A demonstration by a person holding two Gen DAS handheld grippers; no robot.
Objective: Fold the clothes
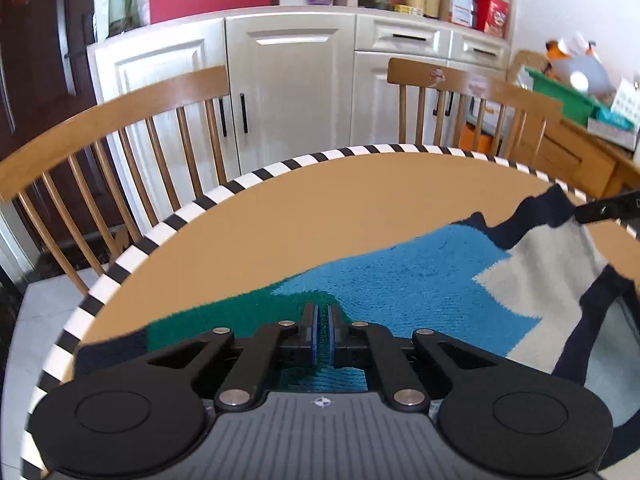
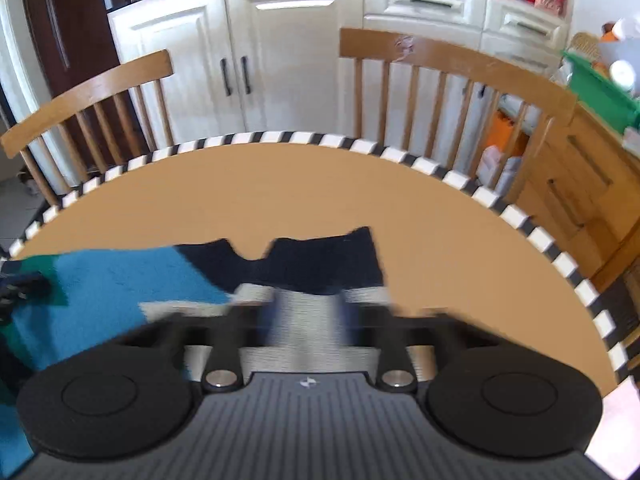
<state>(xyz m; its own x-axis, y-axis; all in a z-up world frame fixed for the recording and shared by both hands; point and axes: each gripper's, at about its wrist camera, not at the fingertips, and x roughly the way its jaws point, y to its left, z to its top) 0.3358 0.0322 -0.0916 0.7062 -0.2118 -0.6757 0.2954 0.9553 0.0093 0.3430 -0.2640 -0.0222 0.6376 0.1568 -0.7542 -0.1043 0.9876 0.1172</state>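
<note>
Knitwear covers the near part of the table: one sweater in blocks of blue, green, cream and navy, lying on the tan top with its striped black-and-white edge. The left wrist view shows the left gripper sharply, its jaws drawn almost together over the green patch, a ridge of knit pinched between the blue pads. At that view's right edge a black finger of the right gripper sits at the raised navy hem. The right wrist view alone shows the sweater's navy hem lying on the table and the right gripper blurred, jaws well apart with cream knit between them; whether the pads touch it I cannot tell. Two wooden chairs stand beyond the far edge. Far right, a green bin holds a soft toy.
</note>
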